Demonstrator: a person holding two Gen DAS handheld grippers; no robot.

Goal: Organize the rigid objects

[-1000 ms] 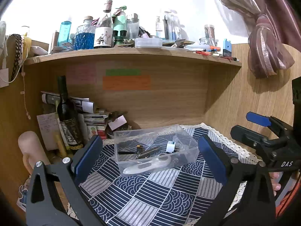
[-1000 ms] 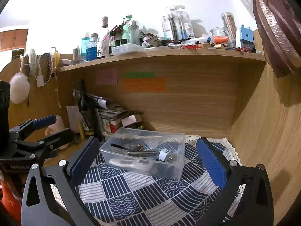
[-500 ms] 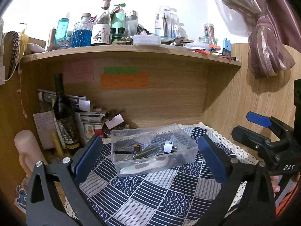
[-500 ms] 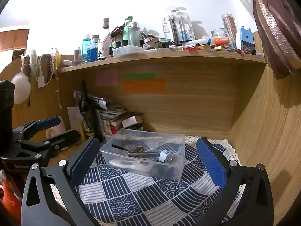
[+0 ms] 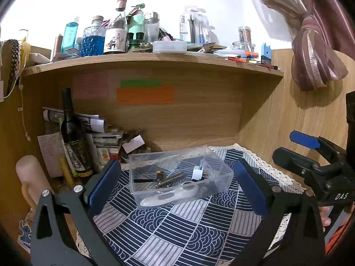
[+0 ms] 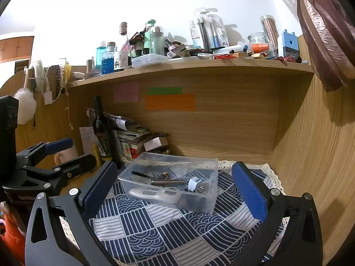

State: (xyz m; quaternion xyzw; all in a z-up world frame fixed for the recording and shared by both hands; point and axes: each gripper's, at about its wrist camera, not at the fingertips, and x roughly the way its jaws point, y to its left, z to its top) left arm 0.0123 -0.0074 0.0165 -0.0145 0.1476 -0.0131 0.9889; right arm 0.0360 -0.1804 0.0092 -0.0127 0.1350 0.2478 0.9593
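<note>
A clear plastic bin (image 5: pixel 224 178) (image 6: pixel 212 199) sits on the blue patterned cloth (image 5: pixel 177 228) (image 6: pixel 155 232) inside a wooden desk nook. Inside it lie a white remote-like item (image 5: pixel 168 197) (image 6: pixel 155 194), a white charger plug (image 5: pixel 198 173) (image 6: pixel 196 184), a dark metal clip tool (image 5: pixel 169 179) (image 6: pixel 167 182) and a black stick (image 5: pixel 142 180). My left gripper (image 5: pixel 177 186) hangs open in front of the bin, holding nothing. My right gripper (image 6: pixel 174 190) is also open and empty, with the bin framed between its blue pads (image 6: pixel 248 190). Each gripper shows at the side of the other's view.
A dark wine bottle (image 5: pixel 74 137) (image 6: pixel 103 133) and stacked papers and boxes (image 5: pixel 104 139) crowd the nook's back left. A pale mug (image 5: pixel 31 181) stands at the left. The shelf (image 5: pixel 155 58) above carries several bottles and small items. A curtain (image 5: pixel 315 51) hangs at the right.
Both views have drifted slightly; the bin sits a little lower and more central between the left gripper's pads. Both grippers stay open and nothing in the bin has moved.
</note>
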